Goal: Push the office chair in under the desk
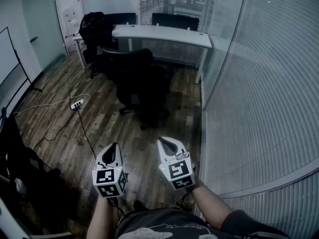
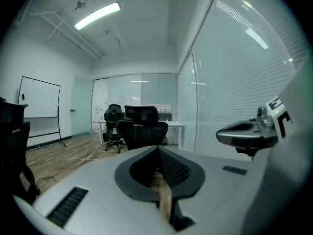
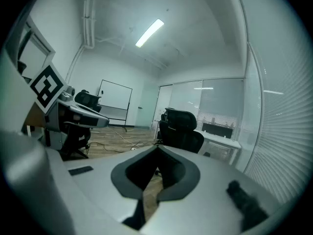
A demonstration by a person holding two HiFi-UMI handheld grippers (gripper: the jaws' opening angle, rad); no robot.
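Observation:
A black office chair (image 1: 137,83) stands on the wood floor, pulled out from the white desk (image 1: 164,35) at the back of the room. It also shows ahead in the left gripper view as the chair (image 2: 143,129), and in the right gripper view as the chair (image 3: 180,129). Both grippers are held low and near me, well short of it. My left gripper (image 1: 114,146) is shut and holds nothing. Beside it, my right gripper (image 1: 162,141) is shut too, with nothing between its jaws.
A second black chair (image 1: 94,31) sits at the desk's left end. A power strip (image 1: 77,104) and cables lie on the floor at the left. A glass wall with blinds (image 1: 259,98) runs along the right. A whiteboard (image 1: 11,59) stands at the far left.

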